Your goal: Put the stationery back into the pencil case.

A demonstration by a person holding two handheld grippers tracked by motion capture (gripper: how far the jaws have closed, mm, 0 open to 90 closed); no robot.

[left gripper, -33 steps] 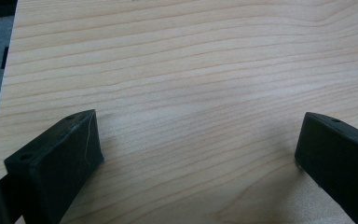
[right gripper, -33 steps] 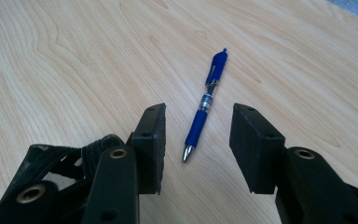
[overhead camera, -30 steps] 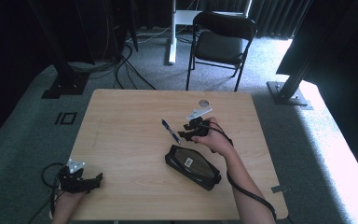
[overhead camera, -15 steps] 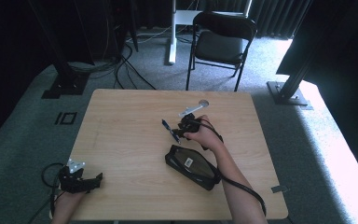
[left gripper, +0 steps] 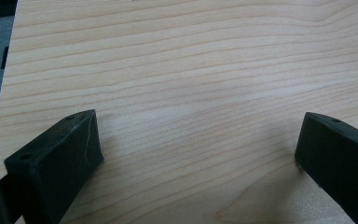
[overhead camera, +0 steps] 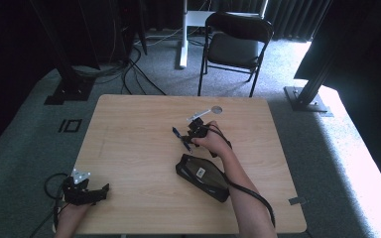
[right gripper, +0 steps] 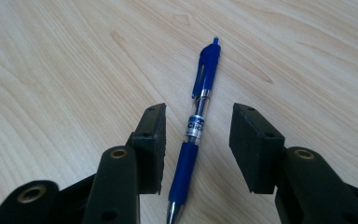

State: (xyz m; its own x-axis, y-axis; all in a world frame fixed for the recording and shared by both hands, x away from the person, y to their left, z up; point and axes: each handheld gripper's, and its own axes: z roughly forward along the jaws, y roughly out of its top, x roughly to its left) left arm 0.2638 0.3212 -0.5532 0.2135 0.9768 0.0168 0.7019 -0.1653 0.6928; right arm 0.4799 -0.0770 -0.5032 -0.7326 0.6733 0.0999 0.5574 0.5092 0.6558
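Observation:
A blue pen (right gripper: 196,126) with a clear middle and a blue clip lies flat on the wooden table (overhead camera: 129,144). In the right gripper view it runs lengthwise between the two black jaws, which stand apart with a gap on each side of it. From above, the pen (overhead camera: 179,136) pokes out left of my right gripper (overhead camera: 189,139) near the table's middle. Below that hand lies a black pencil case (overhead camera: 202,176). My left gripper (overhead camera: 102,190) rests at the table's front left corner, jaws wide apart over bare wood (left gripper: 191,93).
A round hole (overhead camera: 217,109) sits in the tabletop near the far edge. A black folding chair (overhead camera: 235,47) stands behind the table. Cables trail from both grippers off the front edge.
My right hand has slid left and down across the table, from beside the pen to over it. The left gripper has stayed put.

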